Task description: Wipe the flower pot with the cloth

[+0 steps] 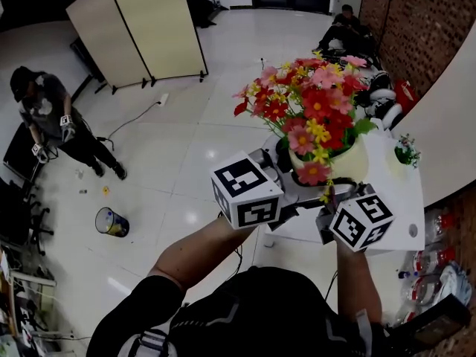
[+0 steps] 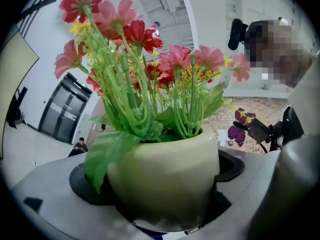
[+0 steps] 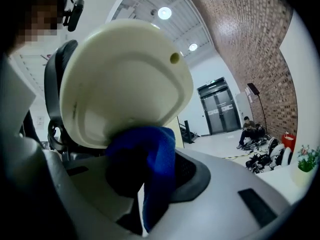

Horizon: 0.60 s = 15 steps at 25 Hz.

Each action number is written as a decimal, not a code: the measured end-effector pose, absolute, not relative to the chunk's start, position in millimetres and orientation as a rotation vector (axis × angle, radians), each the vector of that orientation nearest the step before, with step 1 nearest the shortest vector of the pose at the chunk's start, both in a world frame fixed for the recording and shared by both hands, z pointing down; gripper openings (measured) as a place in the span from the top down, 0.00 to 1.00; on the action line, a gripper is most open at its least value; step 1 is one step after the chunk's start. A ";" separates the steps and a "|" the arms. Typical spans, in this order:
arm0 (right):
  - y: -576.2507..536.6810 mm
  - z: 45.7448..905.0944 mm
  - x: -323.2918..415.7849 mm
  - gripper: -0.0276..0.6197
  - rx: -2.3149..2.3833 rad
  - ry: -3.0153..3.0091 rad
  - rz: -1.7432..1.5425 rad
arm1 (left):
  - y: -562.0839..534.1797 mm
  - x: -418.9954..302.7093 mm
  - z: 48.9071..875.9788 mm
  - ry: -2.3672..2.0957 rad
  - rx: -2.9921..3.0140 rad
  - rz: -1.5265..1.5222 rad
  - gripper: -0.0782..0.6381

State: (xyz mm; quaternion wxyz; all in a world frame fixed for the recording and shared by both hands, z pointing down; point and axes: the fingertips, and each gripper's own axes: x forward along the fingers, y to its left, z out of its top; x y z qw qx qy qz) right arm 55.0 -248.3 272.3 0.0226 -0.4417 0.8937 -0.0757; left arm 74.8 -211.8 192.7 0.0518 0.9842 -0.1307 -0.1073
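A cream flower pot (image 1: 351, 166) full of red, pink and yellow flowers (image 1: 312, 99) is held up above the white table (image 1: 405, 199). My left gripper (image 1: 291, 188) is shut on the pot; in the left gripper view the pot (image 2: 165, 176) fills the gap between the jaws of that gripper (image 2: 165, 209). My right gripper (image 1: 333, 203) is shut on a blue cloth (image 3: 152, 166), which presses against the tilted underside of the pot (image 3: 125, 79). In the head view the cloth is hidden under the pot.
A small potted plant (image 1: 405, 155) stands on the table's far end. Bottles (image 1: 431, 262) lie below it at right. On the floor are a folding screen (image 1: 141, 28), a bin (image 1: 111, 222), a standing person (image 1: 52, 121) and a seated person (image 1: 346, 21).
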 end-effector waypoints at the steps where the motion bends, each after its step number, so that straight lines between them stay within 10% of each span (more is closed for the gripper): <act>1: -246.5 271.7 51.3 0.82 -1.365 2.768 -0.231 | -210.9 68.8 193.0 -0.414 3.000 -0.325 0.09; 15: -229.7 253.2 154.0 0.82 -1.613 2.584 -0.145 | -244.7 2.8 226.3 -0.703 3.054 -0.190 0.09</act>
